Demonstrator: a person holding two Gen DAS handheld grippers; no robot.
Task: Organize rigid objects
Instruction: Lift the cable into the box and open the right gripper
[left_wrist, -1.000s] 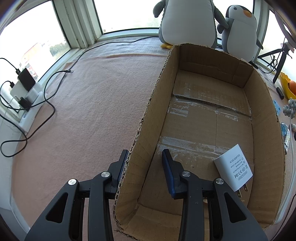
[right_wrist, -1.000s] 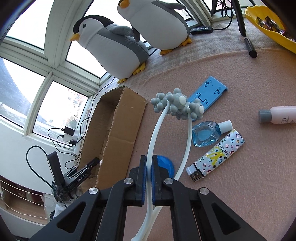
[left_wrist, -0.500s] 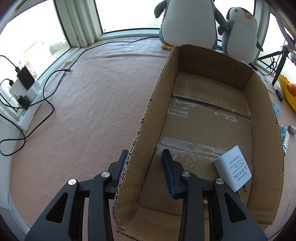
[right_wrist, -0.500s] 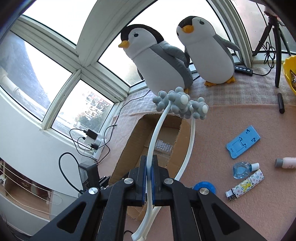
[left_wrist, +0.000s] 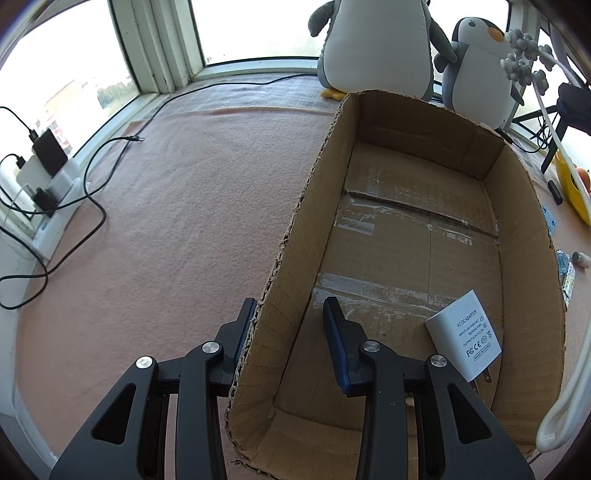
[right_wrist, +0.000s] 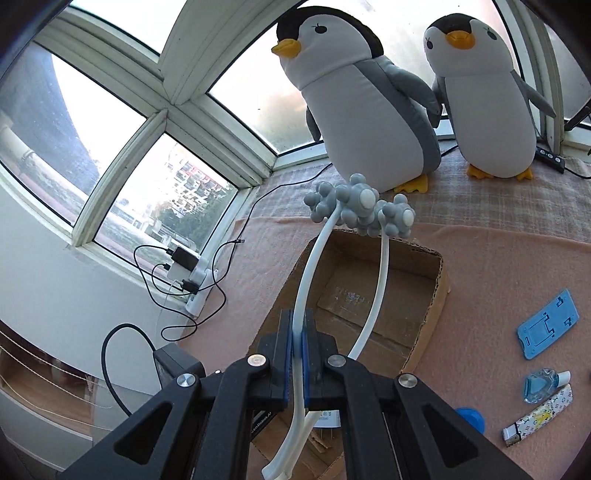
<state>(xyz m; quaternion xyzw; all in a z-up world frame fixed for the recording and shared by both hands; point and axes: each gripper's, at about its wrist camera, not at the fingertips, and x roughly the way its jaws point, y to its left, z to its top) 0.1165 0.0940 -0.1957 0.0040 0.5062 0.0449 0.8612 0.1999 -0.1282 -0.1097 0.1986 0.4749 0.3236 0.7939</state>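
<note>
An open cardboard box (left_wrist: 524, 258) lies on the pink blanket with a white AC adapter (left_wrist: 463, 345) on its floor. My left gripper (left_wrist: 289, 306) straddles the box's left wall, one finger outside and one inside, shut on it. My right gripper (right_wrist: 297, 317) is shut on one white arm of a two-armed massager (right_wrist: 360, 210) with grey knobbed heads. It holds the massager in the air above the box (right_wrist: 432, 306). In the left wrist view the massager (left_wrist: 522, 55) shows along the right edge, beside the box's right wall.
Two plush penguins (right_wrist: 365, 110) (right_wrist: 487, 107) stand behind the box by the window. A power strip with chargers and cables (left_wrist: 48, 173) lies at the left. On the blanket right of the box are a blue phone stand (right_wrist: 546, 328), a small blue bottle (right_wrist: 539, 386), a patterned tube (right_wrist: 537, 417) and a blue disc (right_wrist: 469, 419).
My right gripper has risen and swung left with the massager, from over the loose items to above the box. The massager now shows in the left wrist view. The left gripper has not moved.
</note>
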